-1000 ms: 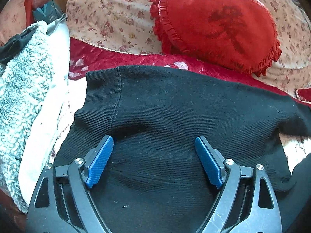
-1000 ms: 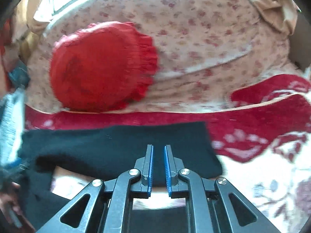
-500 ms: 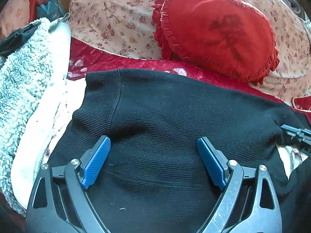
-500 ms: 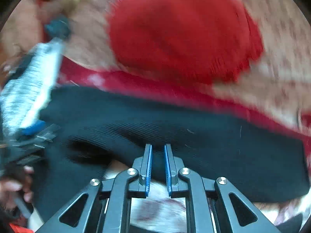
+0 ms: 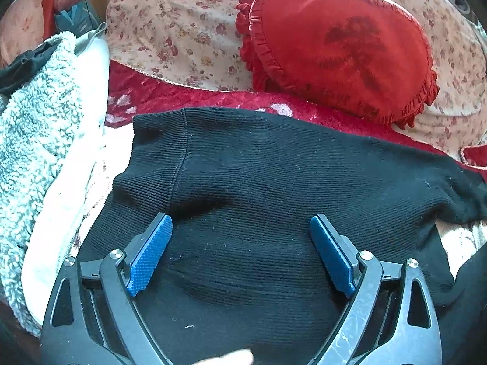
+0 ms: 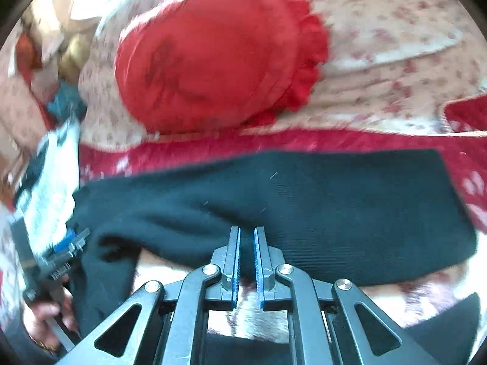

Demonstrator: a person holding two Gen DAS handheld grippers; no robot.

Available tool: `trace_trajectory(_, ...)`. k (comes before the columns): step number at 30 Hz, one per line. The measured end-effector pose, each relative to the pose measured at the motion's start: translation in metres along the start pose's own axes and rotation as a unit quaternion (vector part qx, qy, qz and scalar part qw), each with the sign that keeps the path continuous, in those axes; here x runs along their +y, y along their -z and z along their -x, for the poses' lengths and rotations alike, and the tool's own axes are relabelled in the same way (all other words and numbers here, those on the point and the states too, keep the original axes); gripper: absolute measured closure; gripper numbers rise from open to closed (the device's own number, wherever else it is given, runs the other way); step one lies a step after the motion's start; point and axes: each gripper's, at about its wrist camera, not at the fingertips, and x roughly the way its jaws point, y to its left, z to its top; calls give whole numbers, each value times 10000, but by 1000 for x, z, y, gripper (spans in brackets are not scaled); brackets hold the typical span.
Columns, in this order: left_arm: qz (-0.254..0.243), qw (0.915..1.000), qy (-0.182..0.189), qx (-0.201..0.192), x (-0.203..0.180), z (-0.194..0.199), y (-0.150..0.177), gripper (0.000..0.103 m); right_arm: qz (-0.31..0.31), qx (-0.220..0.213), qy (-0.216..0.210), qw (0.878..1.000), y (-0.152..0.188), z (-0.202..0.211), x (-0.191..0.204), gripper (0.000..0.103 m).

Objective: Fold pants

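1. The black ribbed pants (image 5: 274, 197) lay flat across a red bedspread (image 5: 170, 97), with a floral quilt (image 5: 170, 30) bunched up behind it.
2. A red frilled cushion (image 5: 338, 45) leaned on the quilt just beyond the pants. It bore a dark character on its face, too smudged for me to read. I saw no other writing or label.
3. The left gripper (image 5: 240, 252) hovered low over the pants with its blue pads (image 5: 149, 255) spread wide and nothing between them; whether their tips touched the cloth I could not tell.
4. The right gripper (image 6: 247, 258) sat at the near edge of the pants (image 6: 304, 206), its jaws all but together with only a thin slit between them. Whether any cloth was caught in that slit I could not tell.
5. A fluffy pale blanket (image 5: 36, 140) was heaped to the left of the pants.
6. In the right view, a hand (image 6: 42, 319) held the left gripper (image 6: 65, 248) at the far left.
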Motion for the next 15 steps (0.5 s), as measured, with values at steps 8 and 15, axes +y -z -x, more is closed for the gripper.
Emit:
trace_trajectory(8, 4, 10000, -3, -3, 0, 0, 0, 11, -264, 72, 1045, 9942, 4, -1, -39, 92)
trace_trajectory(15, 62, 10000, 16, -19, 1, 1, 0, 10, -115, -6, 1198, 9927, 6, -1, -34, 92)
